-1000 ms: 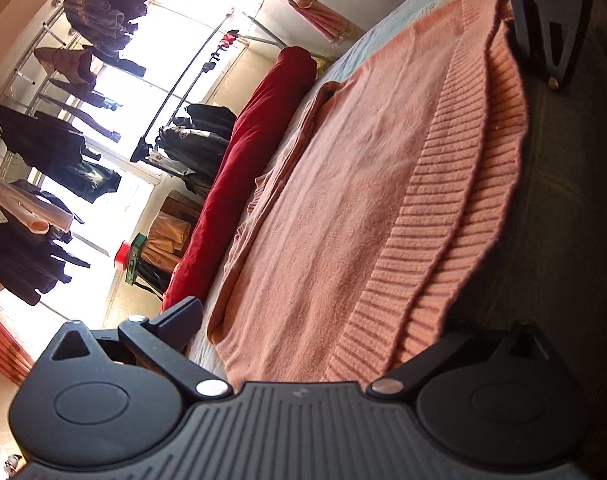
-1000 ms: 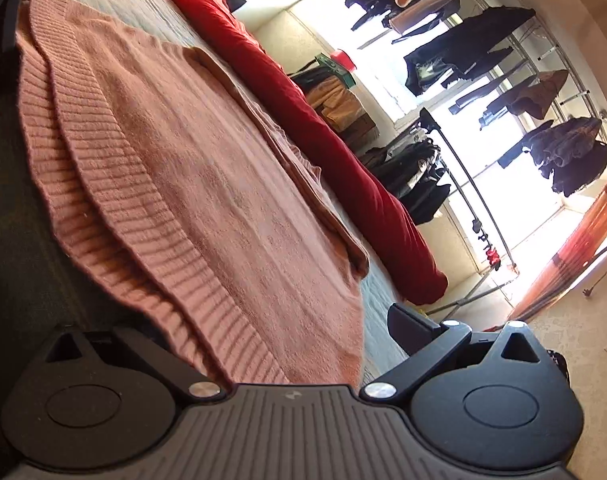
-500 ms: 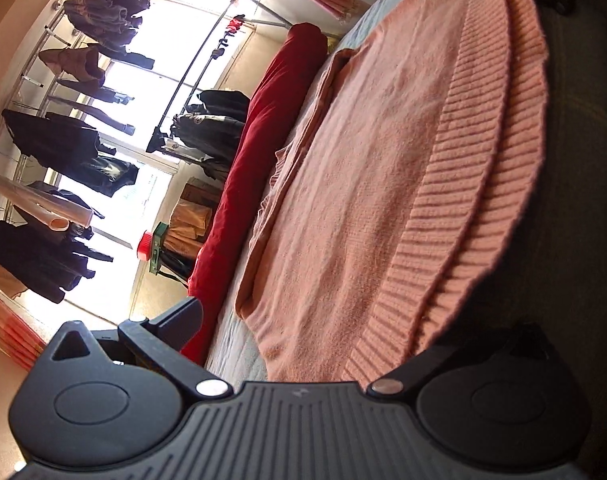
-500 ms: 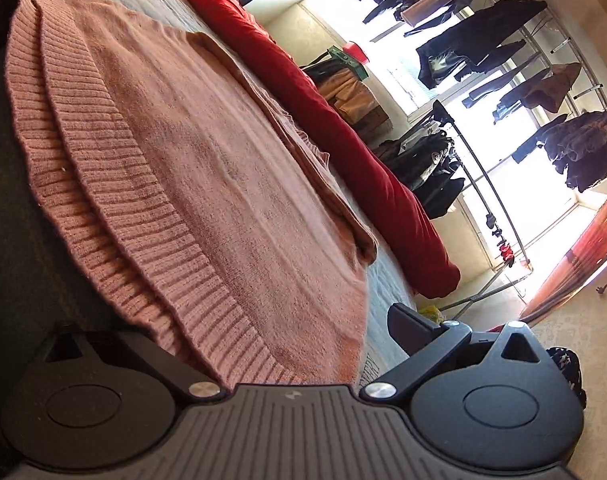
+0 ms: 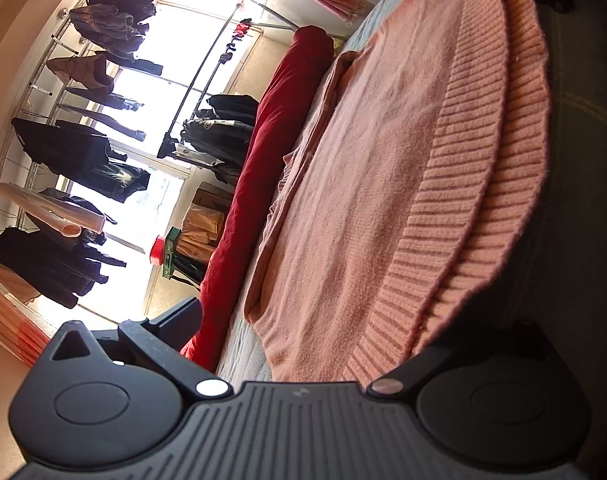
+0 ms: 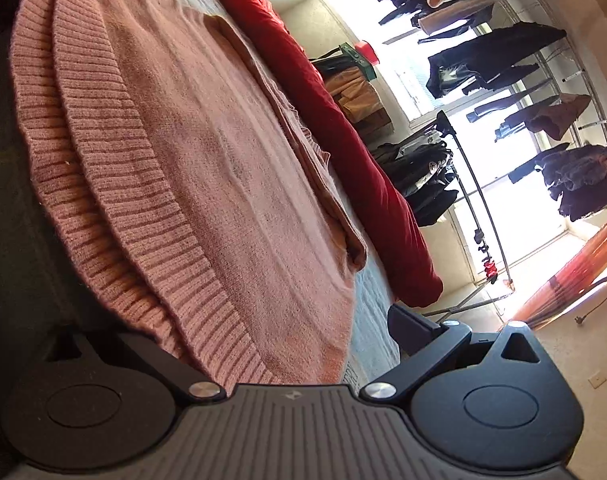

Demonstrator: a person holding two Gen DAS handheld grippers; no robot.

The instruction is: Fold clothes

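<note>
While both grippers' fingers spread wide, the fuzzy pink sweater [image 5: 383,184] shows its ribbed hem [image 6: 115,184].

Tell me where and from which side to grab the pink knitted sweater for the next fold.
Grip the pink knitted sweater at its ribbed hem, one corner per tool, coming in level from the near bed edge. The hem lies in two stacked layers at that edge, thick and free to pinch, with the left tool and right tool apparently open at its ends.
</note>
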